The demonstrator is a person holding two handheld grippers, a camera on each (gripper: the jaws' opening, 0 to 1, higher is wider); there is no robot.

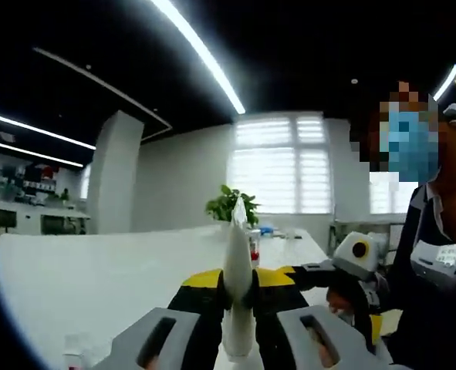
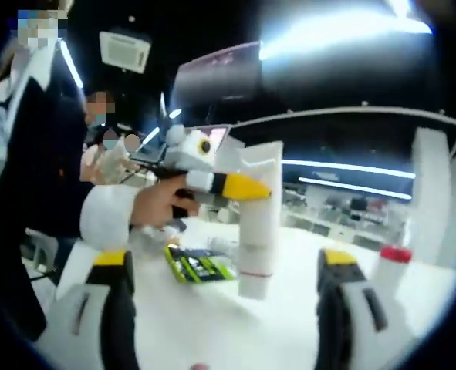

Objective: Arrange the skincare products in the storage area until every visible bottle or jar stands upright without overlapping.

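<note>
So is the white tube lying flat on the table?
No, the white tube stands on its cap on the table, and the left gripper pinches it near the top.

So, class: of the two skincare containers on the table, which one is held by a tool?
The tall white tube, clamped by the left tool. The smaller red-capped bottle stands apart, untouched.

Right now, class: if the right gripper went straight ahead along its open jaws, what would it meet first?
Most likely the white tube, which stands cap-down on the white table between the right gripper's spread jaws and is held near its top by the left gripper. Depth is unclear, so this is a judgement.
</note>
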